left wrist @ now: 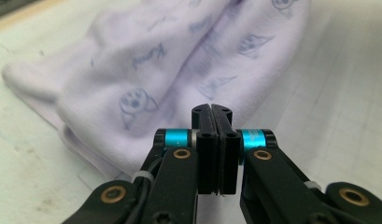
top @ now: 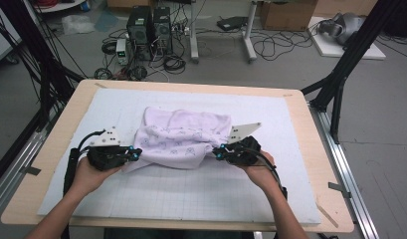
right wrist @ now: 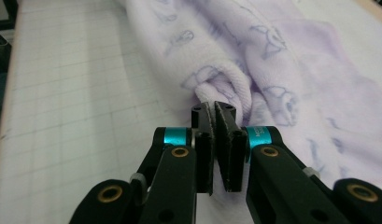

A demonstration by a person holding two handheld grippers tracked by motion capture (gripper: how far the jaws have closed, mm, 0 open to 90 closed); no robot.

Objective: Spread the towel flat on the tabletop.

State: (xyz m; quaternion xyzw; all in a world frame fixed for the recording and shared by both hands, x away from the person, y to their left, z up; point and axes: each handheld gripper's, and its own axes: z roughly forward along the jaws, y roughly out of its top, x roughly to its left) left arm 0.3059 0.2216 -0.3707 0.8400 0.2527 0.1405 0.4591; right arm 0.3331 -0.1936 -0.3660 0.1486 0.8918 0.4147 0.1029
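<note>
A pale lilac towel with printed motifs lies bunched in the middle of the white gridded mat. My left gripper is at the towel's front left corner. In the left gripper view its jaws are pressed together against the towel, and the cloth between the pads barely shows. My right gripper is at the towel's front right edge. In the right gripper view its tips pinch a rolled fold of the towel. A hand holds each gripper from the near side.
The mat covers most of a wooden table. Bare mat lies in front of and beside the towel. Black frame posts stand off the table's corners, with computers and cables on the floor beyond.
</note>
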